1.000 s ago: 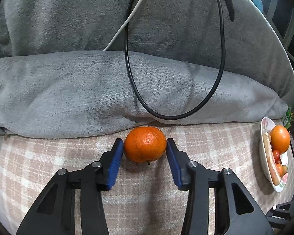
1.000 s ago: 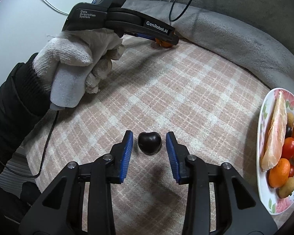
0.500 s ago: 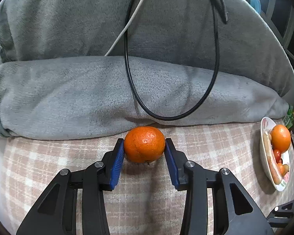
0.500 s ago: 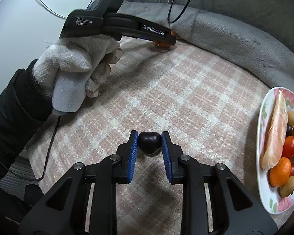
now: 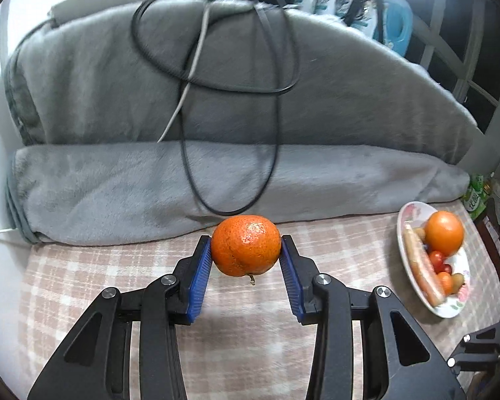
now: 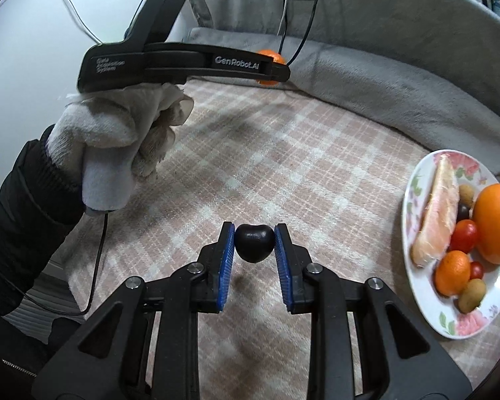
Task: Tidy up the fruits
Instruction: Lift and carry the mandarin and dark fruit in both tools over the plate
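My left gripper (image 5: 246,250) is shut on an orange mandarin (image 5: 246,246), held off the pink plaid cloth (image 5: 236,330) with its stem hanging below. In the right wrist view the same mandarin (image 6: 269,56) shows behind the left gripper's black body, carried by a white-gloved hand (image 6: 116,146). My right gripper (image 6: 254,241) is shut on a small dark cherry (image 6: 254,242), lifted just above the plaid cloth (image 6: 283,153). A floral plate (image 6: 416,176) at the right holds a big orange (image 6: 496,223), a pomelo segment (image 6: 438,216), cherry tomatoes and small fruits. The left wrist view also shows that plate (image 5: 404,233).
A thick grey blanket (image 5: 216,173) is folded along the far edge of the cloth. Black and white cables (image 5: 273,123) hang loose over it. Bottles and bags stand behind at the upper right. A dark sleeve (image 6: 23,206) fills the left side of the right wrist view.
The right gripper's jaws closed onto the cherry and raised it slightly. The left gripper lifted the mandarin off the cloth and drew back from the blanket; more of the room behind came into sight.
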`<state>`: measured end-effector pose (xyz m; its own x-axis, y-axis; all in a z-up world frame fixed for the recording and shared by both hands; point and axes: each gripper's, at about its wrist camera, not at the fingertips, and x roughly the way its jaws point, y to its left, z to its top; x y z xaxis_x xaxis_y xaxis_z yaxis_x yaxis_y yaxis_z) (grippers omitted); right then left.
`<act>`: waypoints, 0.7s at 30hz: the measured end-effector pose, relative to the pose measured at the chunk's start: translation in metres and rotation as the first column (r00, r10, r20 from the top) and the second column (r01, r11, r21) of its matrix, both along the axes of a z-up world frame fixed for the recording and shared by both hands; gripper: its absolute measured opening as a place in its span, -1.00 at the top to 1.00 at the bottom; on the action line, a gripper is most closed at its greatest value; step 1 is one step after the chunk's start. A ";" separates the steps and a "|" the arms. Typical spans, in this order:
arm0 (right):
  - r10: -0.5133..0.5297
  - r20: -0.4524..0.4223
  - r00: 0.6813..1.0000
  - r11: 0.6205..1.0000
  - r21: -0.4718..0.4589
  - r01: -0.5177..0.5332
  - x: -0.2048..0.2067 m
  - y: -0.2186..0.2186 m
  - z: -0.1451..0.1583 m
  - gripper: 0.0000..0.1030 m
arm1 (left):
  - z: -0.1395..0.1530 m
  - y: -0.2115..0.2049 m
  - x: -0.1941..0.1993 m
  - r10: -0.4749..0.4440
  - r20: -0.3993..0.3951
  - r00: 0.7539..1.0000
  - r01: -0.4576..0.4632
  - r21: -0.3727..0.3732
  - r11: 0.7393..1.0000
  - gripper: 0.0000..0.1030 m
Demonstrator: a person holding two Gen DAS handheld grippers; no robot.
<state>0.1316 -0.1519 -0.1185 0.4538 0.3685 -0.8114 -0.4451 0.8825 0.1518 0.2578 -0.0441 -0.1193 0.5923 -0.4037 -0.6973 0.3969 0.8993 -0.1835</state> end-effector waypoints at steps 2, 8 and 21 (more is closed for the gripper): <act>-0.010 0.011 1.000 1.000 0.003 0.010 -0.003 -0.004 0.005 0.51 | 0.007 -0.006 -0.005 -0.009 0.010 1.000 0.009 -0.006 1.000 0.24; -0.044 0.040 0.998 0.999 0.024 0.044 -0.012 -0.016 0.014 0.51 | 0.021 -0.019 -0.019 -0.033 0.023 0.999 0.034 -0.034 0.999 0.24; -0.183 0.083 0.980 0.981 0.078 0.176 -0.043 -0.073 0.035 0.51 | 0.047 -0.044 -0.049 -0.115 0.056 0.992 0.119 -0.068 0.991 0.24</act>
<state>0.0886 -0.2253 -0.0840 0.5873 0.3291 -0.7395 -0.2950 0.9378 0.1830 0.2083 -0.0880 -0.0727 0.5731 -0.5199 -0.6334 0.5091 0.8316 -0.2220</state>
